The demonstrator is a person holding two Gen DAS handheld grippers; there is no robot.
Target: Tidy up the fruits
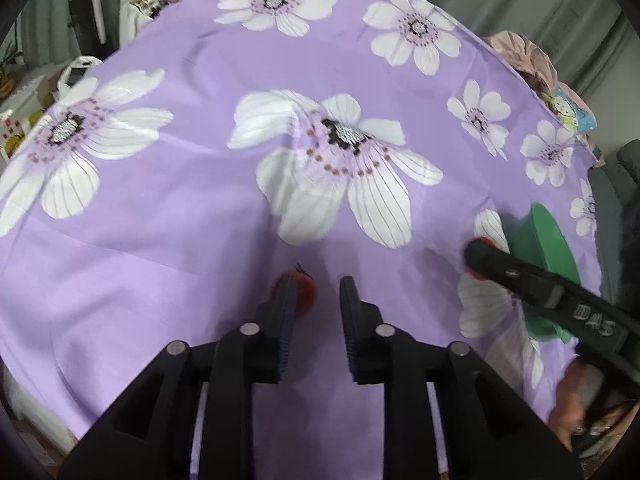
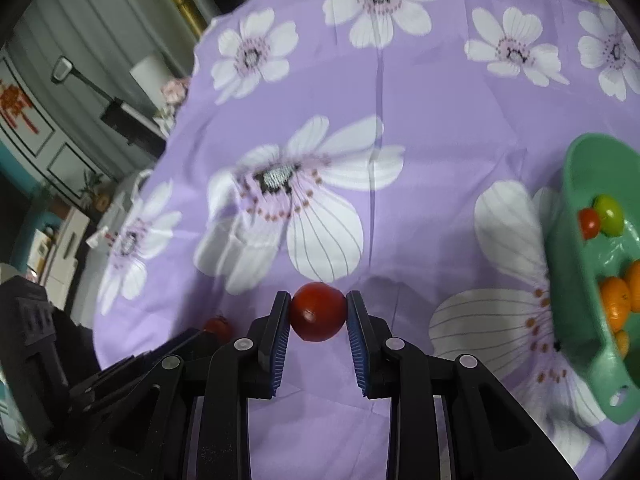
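My right gripper (image 2: 318, 308) is shut on a red cherry tomato (image 2: 318, 312) and holds it above the purple flowered cloth (image 2: 420, 128). The green bowl (image 2: 576, 280) stands to its right with oranges (image 2: 616, 300), a green fruit (image 2: 609, 209) and a small red one (image 2: 589, 222) inside. My left gripper (image 1: 318, 300) is open over the cloth; a second red tomato (image 1: 306, 284) lies partly behind its left finger (image 1: 286, 304). That tomato also shows in the right wrist view (image 2: 218, 326). The right gripper (image 1: 480, 258) and bowl (image 1: 548, 240) show at the right of the left wrist view.
The cloth-covered table (image 1: 200, 220) drops off at its edges. A crumpled pink cloth (image 1: 524, 56) and a colourful packet (image 1: 572, 110) lie at the far right edge. Furniture and a lamp (image 2: 148, 72) stand beyond the table's left side.
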